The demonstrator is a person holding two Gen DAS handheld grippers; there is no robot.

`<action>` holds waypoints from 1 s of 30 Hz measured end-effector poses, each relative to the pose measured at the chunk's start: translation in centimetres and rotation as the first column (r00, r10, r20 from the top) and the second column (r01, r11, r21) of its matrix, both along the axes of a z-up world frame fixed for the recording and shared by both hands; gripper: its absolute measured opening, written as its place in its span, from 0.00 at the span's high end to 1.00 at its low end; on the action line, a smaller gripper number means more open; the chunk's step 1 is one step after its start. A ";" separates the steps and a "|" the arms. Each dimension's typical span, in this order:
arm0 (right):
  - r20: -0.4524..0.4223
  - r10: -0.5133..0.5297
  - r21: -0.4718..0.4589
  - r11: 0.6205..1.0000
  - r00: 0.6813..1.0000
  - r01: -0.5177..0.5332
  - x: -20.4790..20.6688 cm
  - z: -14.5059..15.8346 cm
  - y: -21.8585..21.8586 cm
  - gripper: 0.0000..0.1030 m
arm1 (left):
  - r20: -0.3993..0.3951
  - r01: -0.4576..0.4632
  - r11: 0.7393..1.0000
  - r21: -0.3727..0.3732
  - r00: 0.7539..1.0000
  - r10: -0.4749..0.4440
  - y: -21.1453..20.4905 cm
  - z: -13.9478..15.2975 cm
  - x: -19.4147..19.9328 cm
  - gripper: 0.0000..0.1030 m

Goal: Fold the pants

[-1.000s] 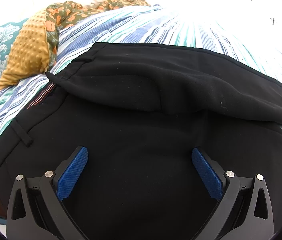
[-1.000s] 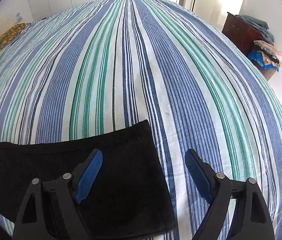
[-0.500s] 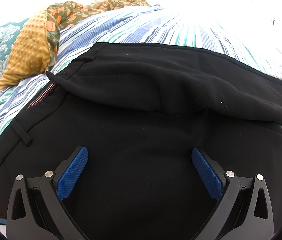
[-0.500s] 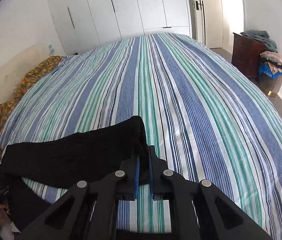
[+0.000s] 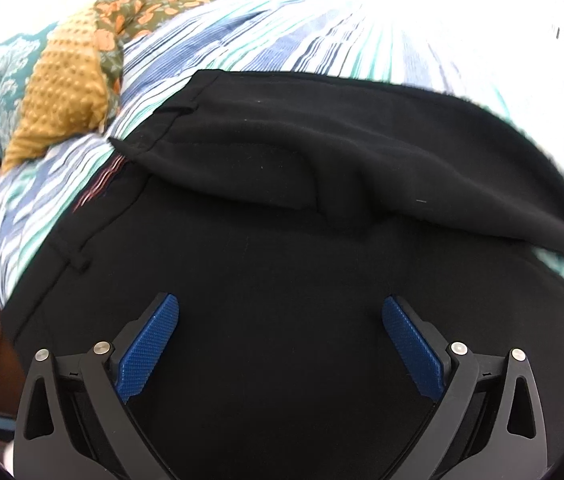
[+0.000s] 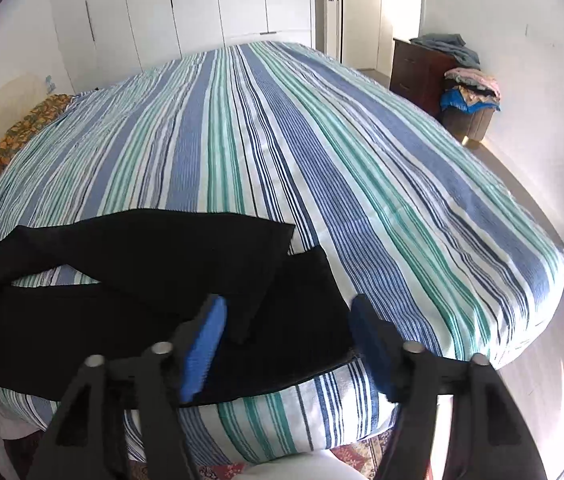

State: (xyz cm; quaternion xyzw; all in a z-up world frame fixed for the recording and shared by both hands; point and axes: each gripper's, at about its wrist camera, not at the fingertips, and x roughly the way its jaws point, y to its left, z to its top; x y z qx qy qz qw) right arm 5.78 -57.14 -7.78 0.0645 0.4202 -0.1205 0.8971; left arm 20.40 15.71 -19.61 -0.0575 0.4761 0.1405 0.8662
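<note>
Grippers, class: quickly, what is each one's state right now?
Left gripper: open, empty, over the black fabric pants.
Right gripper: fingers opening, holding nothing.

1. Pants [image 6: 154, 304], black, plain woven cloth; one pair.
2. State: partly folded. One leg [image 6: 170, 248] is laid back at a slant over the other, its hem end overlapping the lower leg [image 6: 305, 320]; a wedge of striped bedding shows between the two legs.
3. Waist end [image 5: 282, 280]: spread flat, a belt loop [image 5: 76, 262] at its edge, a folded flap lying across it.
4. Place: near edge of the striped bed [image 6: 321, 152].
</note>
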 end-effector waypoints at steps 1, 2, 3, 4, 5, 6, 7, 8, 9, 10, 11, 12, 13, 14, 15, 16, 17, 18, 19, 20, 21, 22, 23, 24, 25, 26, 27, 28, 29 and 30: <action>0.031 0.021 -0.009 1.000 0.999 -0.020 -0.1 0.8 1.1 0.18 | 0.016 0.010 1.000 -0.023 1.000 -0.009 -0.3 0.5 -0.8 0.01; 0.052 0.044 -0.020 0.999 0.998 -0.043 -0.1 1.3 2.4 0.18 | 0.034 0.024 0.999 -0.042 0.999 -0.022 -0.8 1.1 -1.7 0.01; 0.064 0.069 -0.028 0.997 0.996 -0.067 0.0 1.7 3.7 0.17 | 0.056 0.040 0.998 -0.057 0.998 -0.037 -1.3 1.6 -2.7 0.01; 0.071 0.096 -0.029 0.995 0.993 -0.094 0.1 1.8 5.3 0.14 | 0.077 0.056 0.996 -0.066 0.996 -0.051 -1.8 2.1 -3.6 0.01; 0.077 0.125 -0.023 0.992 0.989 -0.123 0.6 1.8 7.0 0.12 | 0.094 0.068 0.995 -0.070 0.994 -0.061 -2.3 2.4 -4.4 0.01; 0.086 0.153 -0.010 0.988 0.984 -0.153 0.8 1.6 8.7 0.10 | 0.105 0.078 0.995 -0.070 0.992 -0.070 -2.8 2.5 -5.2 0.01; 0.095 0.182 0.008 0.983 0.979 -0.183 0.9 1.3 10.4 0.10 | 0.109 0.087 0.994 -0.070 0.991 -0.079 -3.1 2.4 -5.7 0.01; 0.105 0.207 0.026 0.977 0.973 -0.210 1.0 0.6 12.2 0.10 | 0.107 0.095 0.993 -0.068 0.990 -0.087 -3.3 2.2 -6.1 0.01; 0.115 0.224 0.043 0.972 0.968 -0.230 1.0 0.1 13.7 0.10 | 0.097 0.101 0.993 -0.065 0.991 -0.095 -3.5 1.9 -6.4 0.01; 0.123 0.235 0.064 0.968 0.964 -0.244 0.9 -0.7 15.0 0.10 | 0.083 0.106 0.993 -0.059 0.991 -0.101 -3.5 1.6 -6.4 0.01; 0.128 0.243 0.089 0.963 0.962 -0.255 1.0 -1.4 16.2 0.10 | 0.078 0.108 0.993 -0.052 0.992 -0.104 -3.5 1.5 -6.3 0.01; 0.132 0.248 0.113 0.958 0.960 -0.264 0.9 -2.3 17.1 0.10 | 0.085 0.106 0.993 -0.047 0.991 -0.102 -3.4 1.5 -6.2 0.01; 0.137 0.251 0.128 0.955 0.958 -0.268 0.8 -3.1 17.8 0.10 | 0.093 0.101 0.994 -0.046 0.991 -0.096 -3.2 1.6 -6.2 0.01; 0.143 0.252 0.131 0.954 0.957 -0.270 0.7 -3.9 18.5 0.10 | 0.100 0.093 0.995 -0.048 0.991 -0.087 -2.9 1.7 -6.2 0.01; 0.144 0.255 0.121 0.954 0.956 -0.273 0.5 -4.7 19.3 0.10 | 0.105 0.082 0.995 -0.059 0.992 -0.075 -2.6 1.7 -6.2 0.01; 0.133 0.265 0.104 0.954 0.955 -0.280 0.3 -5.3 19.9 0.10 | 0.109 0.073 0.995 -0.073 0.992 -0.065 -2.3 1.7 -6.2 0.01; 0.112 0.281 0.085 0.953 0.953 -0.291 0.3 -5.9 20.4 0.10 | 0.114 0.066 0.994 -0.090 0.992 -0.055 -2.0 1.8 -6.2 0.01; 0.097 0.298 0.068 0.950 0.950 -0.305 0.3 -6.2 20.8 0.10 | 0.121 0.059 0.993 -0.103 0.992 -0.046 -1.7 1.8 -6.2 0.01; 0.093 0.313 0.057 0.946 0.945 -0.319 0.2 -6.3 21.0 0.10 | 0.129 0.051 0.992 -0.113 0.991 -0.036 -1.5 1.9 -6.2 0.01; 0.096 0.322 0.047 0.944 0.942 -0.328 0.1 -6.2 21.1 0.10 | 0.134 0.046 0.992 -0.116 0.990 -0.030 -1.3 1.9 -6.2 0.01; 0.100 0.325 0.040 0.943 0.940 -0.330 0.1 -6.2 21.0 0.10 | 0.141 0.042 0.992 -0.118 0.990 -0.025 -1.3 1.9 -6.2 0.01; 0.099 0.322 0.041 0.944 0.942 -0.327 0.2 -6.4 20.9 0.10 | 0.146 0.040 0.992 -0.117 0.989 -0.023 -1.3 2.0 -6.3 0.01; 0.093 0.315 0.048 0.946 0.944 -0.320 0.3 -6.5 20.7 0.10 | 0.148 0.039 0.993 -0.114 0.989 -0.022 -1.3 2.0 -6.3 0.01; 0.088 0.308 0.058 0.948 0.947 -0.314 0.4 -6.7 20.5 0.10 | 0.149 0.041 0.993 -0.109 0.989 -0.025 -1.4 2.0 -6.3 0.01; 0.084 0.301 0.068 0.949 0.950 -0.307 0.4 -6.8 20.2 0.10 | 0.148 0.045 0.994 -0.101 0.988 -0.030 -1.5 2.0 -6.3 0.01; 0.082 0.297 0.074 0.950 0.952 -0.303 0.4 -7.0 20.1 0.10 | 0.147 0.049 0.994 -0.095 0.988 -0.035 -1.6 1.9 -6.3 0.01; 0.082 0.295 0.078 0.950 0.952 -0.301 0.4 -7.0 20.1 0.10 | 0.146 0.057 0.995 -0.083 0.988 -0.044 -1.9 1.9 -6.3 0.01; 0.083 0.295 0.079 0.950 0.952 -0.301 0.4 -7.1 20.1 0.10 | 0.144 0.062 0.995 -0.075 0.988 -0.051 -1.8 1.8 -6.2 0.01; 0.084 0.295 0.077 0.950 0.952 -0.302 0.4 -7.1 20.2 0.10 | 0.142 0.068 0.996 -0.066 0.988 -0.058 -2.0 1.8 -6.0 0.01; 0.085 0.297 0.077 0.950 0.951 -0.303 0.4 -7.1 20.2 0.10 | 0.140 0.073 0.996 -0.057 0.988 -0.065 -2.2 1.7 -6.0 0.01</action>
